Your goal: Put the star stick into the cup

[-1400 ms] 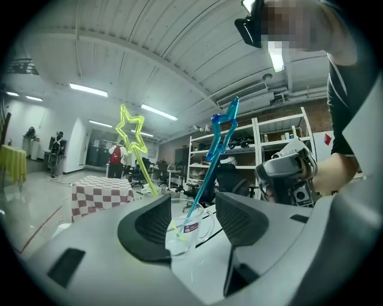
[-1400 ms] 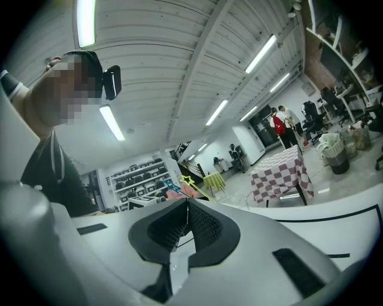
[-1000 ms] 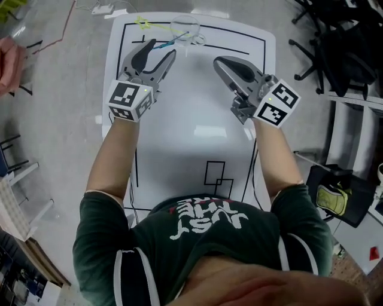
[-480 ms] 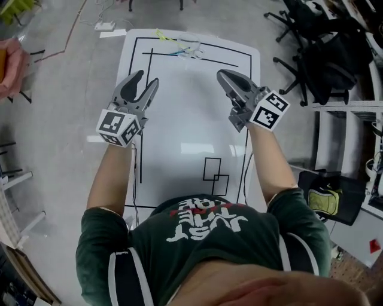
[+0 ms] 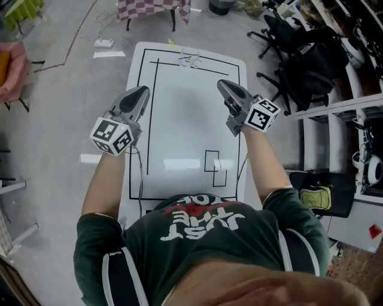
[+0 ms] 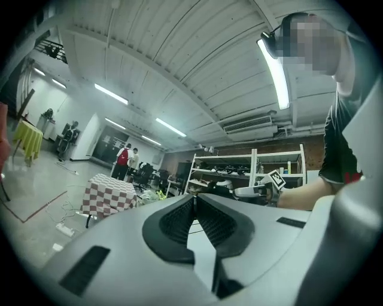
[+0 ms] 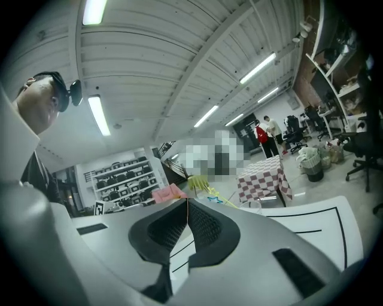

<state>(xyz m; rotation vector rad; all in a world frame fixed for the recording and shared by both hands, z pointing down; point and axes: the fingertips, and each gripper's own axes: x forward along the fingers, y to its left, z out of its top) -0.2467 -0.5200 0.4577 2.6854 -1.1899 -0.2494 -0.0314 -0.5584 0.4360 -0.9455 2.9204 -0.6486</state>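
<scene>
A clear cup (image 5: 190,58) stands at the far end of the white table (image 5: 191,131). A thin yellow star stick (image 5: 173,44) pokes out to its left; a blue star (image 7: 216,200) shows beside the cup (image 7: 254,207) in the right gripper view. Whether the sticks rest inside the cup is too small to tell. My left gripper (image 5: 145,90) hovers over the table's left edge, well short of the cup; its jaws have just been closing and are shut with nothing between them (image 6: 194,197). My right gripper (image 5: 220,84) hangs over the right side, shut and empty (image 7: 187,202).
Black office chairs (image 5: 299,54) crowd the floor to the right of the table, with shelving beyond. A checkered-cloth table (image 5: 152,7) stands past the far end. A power strip and cables (image 5: 103,43) lie on the floor at the far left.
Both grippers have pulled back from the cup toward me and risen. The left jaws, wide open a second ago, have come together with nothing in them. The right jaws stay shut.
</scene>
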